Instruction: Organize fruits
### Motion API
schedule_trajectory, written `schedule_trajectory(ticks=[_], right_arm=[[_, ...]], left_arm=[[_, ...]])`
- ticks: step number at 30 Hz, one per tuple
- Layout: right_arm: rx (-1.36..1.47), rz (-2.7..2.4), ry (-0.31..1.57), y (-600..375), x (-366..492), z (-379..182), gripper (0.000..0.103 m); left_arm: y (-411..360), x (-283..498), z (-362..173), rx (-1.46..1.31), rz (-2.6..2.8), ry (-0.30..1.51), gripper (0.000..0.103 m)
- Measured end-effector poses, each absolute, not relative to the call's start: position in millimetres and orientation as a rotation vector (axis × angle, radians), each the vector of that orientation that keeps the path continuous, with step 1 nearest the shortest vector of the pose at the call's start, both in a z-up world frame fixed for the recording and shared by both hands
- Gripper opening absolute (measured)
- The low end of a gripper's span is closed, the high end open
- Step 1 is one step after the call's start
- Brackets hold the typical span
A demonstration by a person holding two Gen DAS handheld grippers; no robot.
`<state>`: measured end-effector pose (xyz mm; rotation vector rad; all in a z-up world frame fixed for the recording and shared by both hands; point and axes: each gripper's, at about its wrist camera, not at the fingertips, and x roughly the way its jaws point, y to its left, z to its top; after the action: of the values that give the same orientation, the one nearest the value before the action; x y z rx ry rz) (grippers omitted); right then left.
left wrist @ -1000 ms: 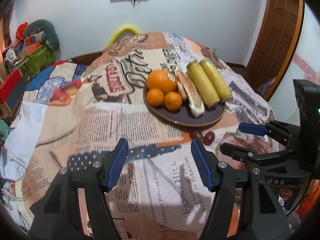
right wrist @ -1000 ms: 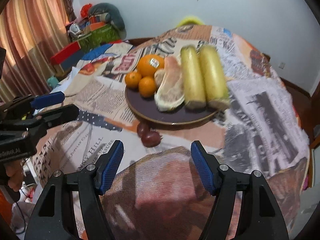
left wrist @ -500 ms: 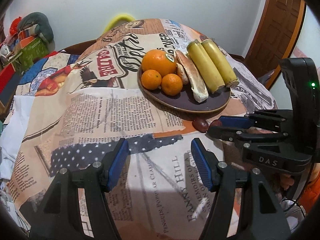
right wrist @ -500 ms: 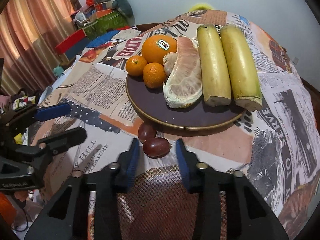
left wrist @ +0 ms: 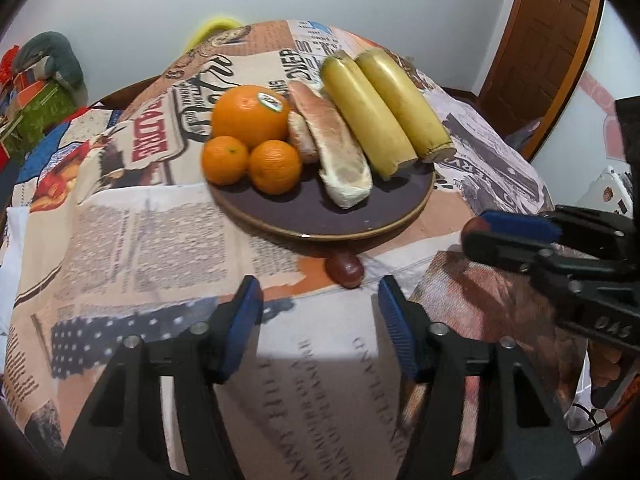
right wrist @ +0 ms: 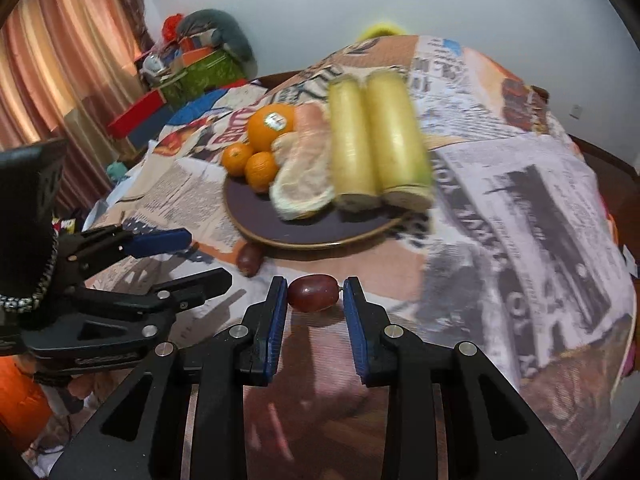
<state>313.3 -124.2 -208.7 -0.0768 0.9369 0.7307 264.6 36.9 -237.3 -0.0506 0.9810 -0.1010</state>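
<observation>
A dark plate (left wrist: 320, 220) on the newsprint tablecloth holds a large orange (left wrist: 248, 116), two small oranges, pomelo segments (left wrist: 340, 148) and two bananas (left wrist: 384, 120). My right gripper (right wrist: 314, 294) is shut on a red grape (right wrist: 312, 292) and holds it above the cloth, in front of the plate (right wrist: 280, 232). It also shows at the right of the left wrist view (left wrist: 472, 232). A second red grape (left wrist: 344, 268) lies on the cloth at the plate's near rim. My left gripper (left wrist: 320, 312) is open just in front of it.
A pile of boxes and a cushion (right wrist: 200, 52) stands at the far left by the curtain. A wooden door (left wrist: 552, 40) is at the right. The table's edge drops off on the right (right wrist: 616, 280).
My right gripper has shut on one red grape and lifted it off the cloth. My left gripper has moved closer to the plate and the other grape.
</observation>
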Motion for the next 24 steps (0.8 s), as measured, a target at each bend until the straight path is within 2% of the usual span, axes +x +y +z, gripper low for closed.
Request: schedule_trajectory(ticks=[5,7,9,10,24], right_arm=[[-0.054,0.711,0.929,-137,316,-206,0.026],[-0.042,0.709,0.929,-139,316,-206,0.026],[-0.034,0.710,0.930,-139,316,-207,0.026],[-0.033,0.714,0.930,-137,314,-207,0.026],[-0.035,0.739,0.887,-122,321,-192,0.026]], left_arm=[[29,276,-244,-0.042,-0.094,0.997,0.045],[25,277,-245,-0.026,-0.095,0.994,0.036],[24,277,-246,-0.023,-0.105,0.994,0.023],[23,277,-245,-0.020,-0.106,0.995,0.020],[47,254,-216,-0.045,-0.112,0.933,0.019]])
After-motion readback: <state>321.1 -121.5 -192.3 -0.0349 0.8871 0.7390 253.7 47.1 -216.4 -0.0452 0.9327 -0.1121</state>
